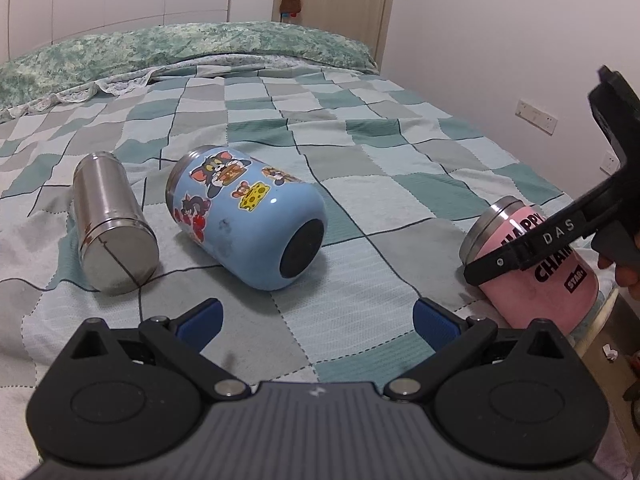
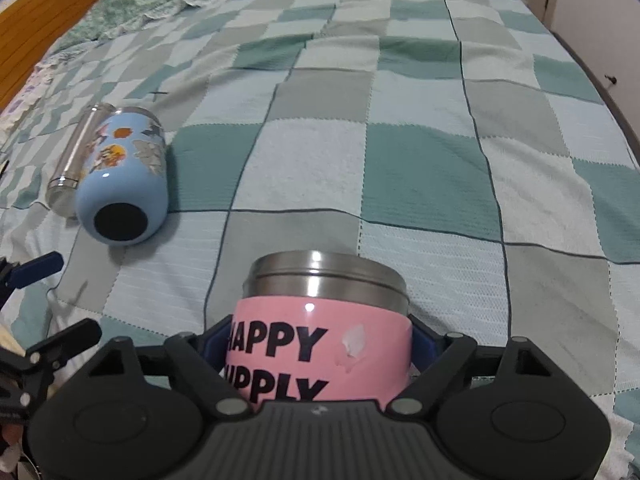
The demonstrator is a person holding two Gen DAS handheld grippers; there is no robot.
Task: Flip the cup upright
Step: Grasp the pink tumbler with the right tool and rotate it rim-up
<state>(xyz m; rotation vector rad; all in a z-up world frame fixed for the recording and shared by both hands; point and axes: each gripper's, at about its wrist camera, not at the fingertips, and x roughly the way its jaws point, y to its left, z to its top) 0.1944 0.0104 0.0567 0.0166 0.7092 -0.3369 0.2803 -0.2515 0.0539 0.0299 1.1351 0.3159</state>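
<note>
A pink cup point(image 2: 320, 344) with black lettering and a steel rim lies on its side on the checked bedspread, rim pointing away. My right gripper point(image 2: 320, 350) is shut on the pink cup, blue pads against both sides. In the left wrist view the pink cup point(image 1: 536, 280) lies at the right under the right gripper's black body point(image 1: 560, 236). A light blue cartoon cup point(image 1: 248, 216) lies on its side at centre, base toward me. My left gripper point(image 1: 316, 320) is open and empty just in front of it.
A plain steel cup point(image 1: 112, 220) lies on its side left of the blue cup. The bed's right edge point(image 1: 612, 308) is close to the pink cup. A green patterned pillow roll point(image 1: 180, 48) lies at the bed's far end.
</note>
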